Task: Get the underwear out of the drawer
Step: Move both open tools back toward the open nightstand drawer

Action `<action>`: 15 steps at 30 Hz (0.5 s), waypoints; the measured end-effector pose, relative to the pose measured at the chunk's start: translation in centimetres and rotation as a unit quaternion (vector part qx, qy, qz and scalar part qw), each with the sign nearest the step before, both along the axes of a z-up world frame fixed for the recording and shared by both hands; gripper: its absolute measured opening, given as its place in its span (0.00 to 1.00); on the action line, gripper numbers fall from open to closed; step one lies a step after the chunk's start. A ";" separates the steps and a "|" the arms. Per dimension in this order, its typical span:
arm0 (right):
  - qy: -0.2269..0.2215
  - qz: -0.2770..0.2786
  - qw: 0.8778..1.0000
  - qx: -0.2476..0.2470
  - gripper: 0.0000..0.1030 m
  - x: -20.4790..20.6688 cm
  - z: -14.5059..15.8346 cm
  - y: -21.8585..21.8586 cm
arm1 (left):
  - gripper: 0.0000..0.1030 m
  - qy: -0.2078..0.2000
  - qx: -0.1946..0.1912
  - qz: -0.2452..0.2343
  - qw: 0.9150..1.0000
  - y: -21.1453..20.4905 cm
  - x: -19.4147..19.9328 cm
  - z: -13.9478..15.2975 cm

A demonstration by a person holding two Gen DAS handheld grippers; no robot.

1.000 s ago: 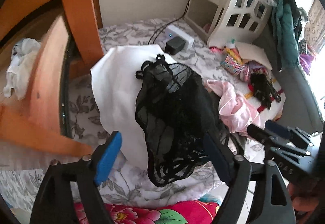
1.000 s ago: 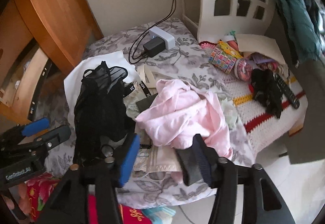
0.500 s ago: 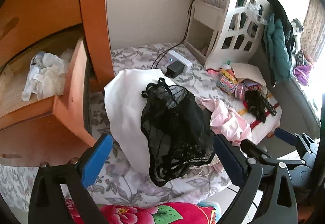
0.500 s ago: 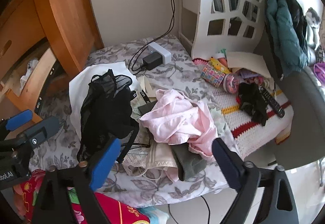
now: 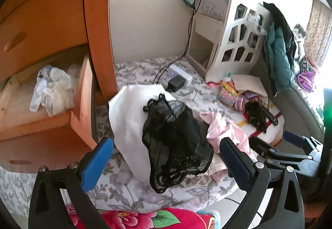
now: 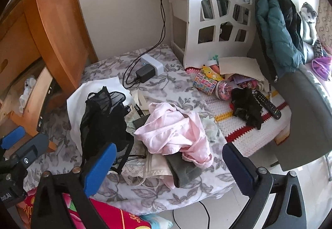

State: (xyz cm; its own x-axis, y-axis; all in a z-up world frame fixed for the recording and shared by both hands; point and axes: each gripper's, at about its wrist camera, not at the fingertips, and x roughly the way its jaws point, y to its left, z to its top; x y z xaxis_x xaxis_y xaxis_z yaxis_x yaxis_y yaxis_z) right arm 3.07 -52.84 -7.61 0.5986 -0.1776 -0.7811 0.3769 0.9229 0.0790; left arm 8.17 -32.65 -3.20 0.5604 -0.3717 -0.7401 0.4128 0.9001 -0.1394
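A black mesh piece of underwear [image 5: 174,141] lies on the bed, draped over a white cloth [image 5: 128,125] spread on the grey floral bedsheet [image 5: 128,189], and it is out of the drawer. Just to its right sits a crumpled pink garment [image 6: 176,131], on top of a beige lace-edged piece [image 6: 151,168] and a dark grey-green one [image 6: 184,173] near the edge of the bed. The left gripper [image 5: 166,164] hangs above the near edge of the bed with its blue-padded jaws spread wide and nothing between them; the black underwear shows through the gap but is not touched. The right gripper [image 6: 168,168] is likewise spread apart and empty, over the pink and beige pile. To the left the wooden drawer [image 5: 81,116] of the orange-brown cabinet [image 5: 97,27] stands pulled out, and a bundle of white underwear [image 5: 54,92] lies crumpled inside it. Farther back on the sheet a white power strip [image 6: 151,66] holds a black charger [image 6: 145,73] with cables running up the wall. Beyond that stands a white cut-out shelf unit [image 6: 220,19] with a teal jacket [image 6: 278,29] hung beside it. On a crocheted white, yellow and red blanket [image 6: 249,131] to the right lie a black lace garment [image 6: 247,110] and a remote control [image 6: 267,106]. A red flowered cloth [image 5: 145,218] shows at the bottom edge.
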 end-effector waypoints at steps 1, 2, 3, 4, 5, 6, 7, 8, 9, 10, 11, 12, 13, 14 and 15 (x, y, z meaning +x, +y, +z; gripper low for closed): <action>-0.003 0.000 1.000 0.000 1.00 -0.1 0.3 0.0 | 0.99 -0.006 -0.007 -0.001 1.000 0.2 0.0 0.5; -0.006 0.001 1.000 -0.001 1.00 -0.2 0.5 0.1 | 1.00 -0.009 -0.012 0.000 1.000 0.3 0.0 0.9; -0.009 0.001 1.000 -0.002 1.00 -0.2 0.8 0.1 | 1.00 -0.014 -0.019 0.002 1.000 0.6 0.0 1.5; -0.011 0.002 1.000 -0.004 1.00 -0.2 1.0 0.3 | 1.00 -0.017 -0.027 0.004 0.999 1.0 0.0 2.0; -0.014 0.004 1.000 -0.007 1.00 -0.3 1.3 0.4 | 1.00 -0.020 -0.033 0.006 0.999 1.3 0.1 2.4; -0.016 0.005 1.000 -0.008 1.00 -0.4 1.5 0.5 | 1.00 -0.024 -0.041 0.010 0.999 1.9 0.1 3.0; -0.020 0.007 1.000 -0.009 1.00 -0.5 1.8 0.7 | 1.00 -0.026 -0.045 0.014 0.999 2.4 0.2 3.4; -0.023 0.009 1.000 -0.010 1.00 -0.5 2.1 0.8 | 1.00 -0.029 -0.046 0.019 0.998 3.0 0.4 3.9; -0.026 0.010 1.000 -0.010 1.00 -0.5 2.4 1.0 | 1.00 -0.034 -0.044 0.026 0.998 3.8 0.5 4.4; -0.030 0.013 0.999 -0.011 1.00 -0.6 2.6 1.2 | 1.00 -0.038 -0.043 0.032 0.998 4.5 0.7 4.9; -0.034 0.016 0.999 -0.011 1.00 -0.6 2.9 1.5 | 1.00 -0.042 -0.044 0.039 0.997 5.1 0.8 5.3; -0.038 0.019 0.999 -0.011 1.00 -0.6 3.2 1.8 | 1.00 -0.046 -0.048 0.048 0.997 6.0 0.9 5.7; -0.043 0.023 0.999 -0.011 1.00 -0.7 3.6 2.1 | 1.00 -0.052 -0.055 0.060 0.995 7.2 1.0 6.2; -0.048 0.026 0.998 -0.011 1.00 -0.7 3.8 2.4 | 1.00 -0.056 -0.059 0.070 0.994 8.2 1.2 6.5; -0.054 0.029 0.998 -0.010 1.00 -0.8 4.1 2.7 | 1.00 -0.059 -0.062 0.078 0.993 9.1 1.4 6.8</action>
State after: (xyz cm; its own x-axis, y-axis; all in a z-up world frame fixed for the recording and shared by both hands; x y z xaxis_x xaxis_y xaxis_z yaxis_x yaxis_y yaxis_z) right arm 2.29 -50.12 -3.46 0.6888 -0.1551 -0.7081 0.3123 0.9450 0.0968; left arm 9.56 -23.57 3.56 0.6977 -0.3582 -0.6204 0.2902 0.9331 -0.2124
